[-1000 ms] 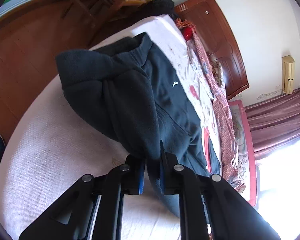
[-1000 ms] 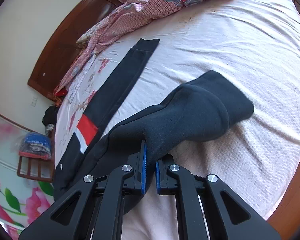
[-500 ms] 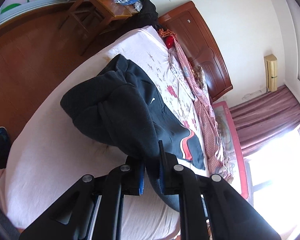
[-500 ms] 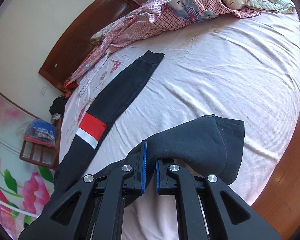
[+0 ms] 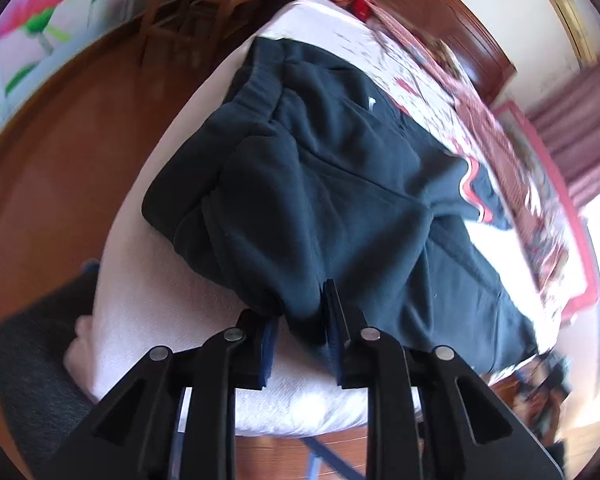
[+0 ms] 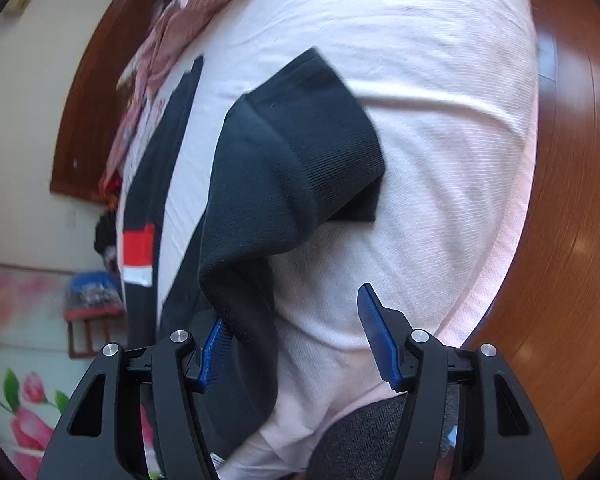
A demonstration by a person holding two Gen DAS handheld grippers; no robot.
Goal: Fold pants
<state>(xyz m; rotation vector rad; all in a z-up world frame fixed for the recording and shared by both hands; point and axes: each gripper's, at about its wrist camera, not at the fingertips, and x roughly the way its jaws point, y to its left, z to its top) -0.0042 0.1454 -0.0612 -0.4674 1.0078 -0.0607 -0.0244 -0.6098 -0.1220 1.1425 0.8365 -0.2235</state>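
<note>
The sweatpants [image 5: 320, 184] are pinched at the near fold by the left gripper [image 5: 300, 334] — the right gripper [image 6: 296, 328] is spread, fabric lying just left of it on the bed [image 6: 440, 160]

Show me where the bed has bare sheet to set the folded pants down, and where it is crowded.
Bare sheet lies between the pants' cuffed leg end and the wooden floor. A narrower strip runs between that leg and the striped leg. The headboard side is crowded with pink checked bedding. Right gripper is open; left gripper has fabric between its jaws.
</note>
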